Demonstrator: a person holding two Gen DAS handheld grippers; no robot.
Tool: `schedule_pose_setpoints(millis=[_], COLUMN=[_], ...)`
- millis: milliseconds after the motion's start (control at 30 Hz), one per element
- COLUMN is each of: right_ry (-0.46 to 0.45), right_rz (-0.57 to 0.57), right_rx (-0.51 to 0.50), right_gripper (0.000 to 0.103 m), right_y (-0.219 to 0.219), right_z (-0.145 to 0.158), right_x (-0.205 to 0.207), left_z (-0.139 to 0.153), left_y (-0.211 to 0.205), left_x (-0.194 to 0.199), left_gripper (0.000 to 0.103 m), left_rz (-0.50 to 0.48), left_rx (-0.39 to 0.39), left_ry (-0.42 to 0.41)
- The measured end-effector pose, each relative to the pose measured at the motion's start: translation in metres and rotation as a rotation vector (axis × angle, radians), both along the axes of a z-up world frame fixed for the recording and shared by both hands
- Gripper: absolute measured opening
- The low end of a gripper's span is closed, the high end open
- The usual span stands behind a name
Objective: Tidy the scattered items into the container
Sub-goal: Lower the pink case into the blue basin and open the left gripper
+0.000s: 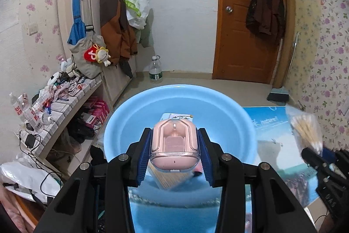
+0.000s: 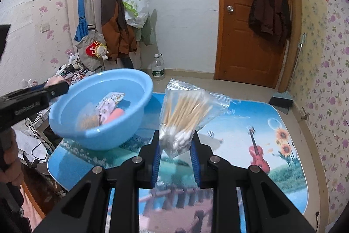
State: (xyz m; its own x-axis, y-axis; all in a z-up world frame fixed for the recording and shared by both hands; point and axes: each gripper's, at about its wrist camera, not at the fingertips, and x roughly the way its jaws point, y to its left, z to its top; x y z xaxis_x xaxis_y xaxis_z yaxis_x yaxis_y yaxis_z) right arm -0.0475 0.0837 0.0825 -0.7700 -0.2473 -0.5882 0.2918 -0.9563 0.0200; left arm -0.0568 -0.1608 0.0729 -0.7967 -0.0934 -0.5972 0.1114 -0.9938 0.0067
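Left gripper (image 1: 174,146) clamped on pink earbud case with clear plastic lid (image 1: 175,146), over round light-blue plastic basin (image 1: 122,123). Right gripper (image 2: 175,143) pinching clear zip bag of wooden cotton swabs (image 2: 185,115), basin ahead-left on bench (image 2: 240,115).

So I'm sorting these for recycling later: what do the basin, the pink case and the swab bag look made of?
The basin: glossy light-blue moulded plastic, going by the sheen on its rim. The pink case: hard clear plastic shell over an opaque pink inner part. The swab bag: thin clear plastic film, creased, with a zip top; the sticks inside look wooden, the tips cotton.
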Motion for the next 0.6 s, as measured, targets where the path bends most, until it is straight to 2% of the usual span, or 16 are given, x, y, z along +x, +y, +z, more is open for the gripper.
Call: schedule_pose_setpoints(millis=[367,600], right_ry=[0.025,0.000], right_rz=[0.098,0.164], right_rx=[0.000,0.009], right_gripper=[0.026,0.026], right_y=[-0.058,-0.097], right_z=[0.026,0.018], right_x=[-0.045,-0.064], left_z=[-0.035,-0.050], left_y=[-0.022,-0.024], left_x=[-0.060,-0.072], left_gripper=[0.041,0.041], left_rz=[-0.005,-0.001], left_rx=[0.012,0.014], left_ry=[-0.122,-0.152])
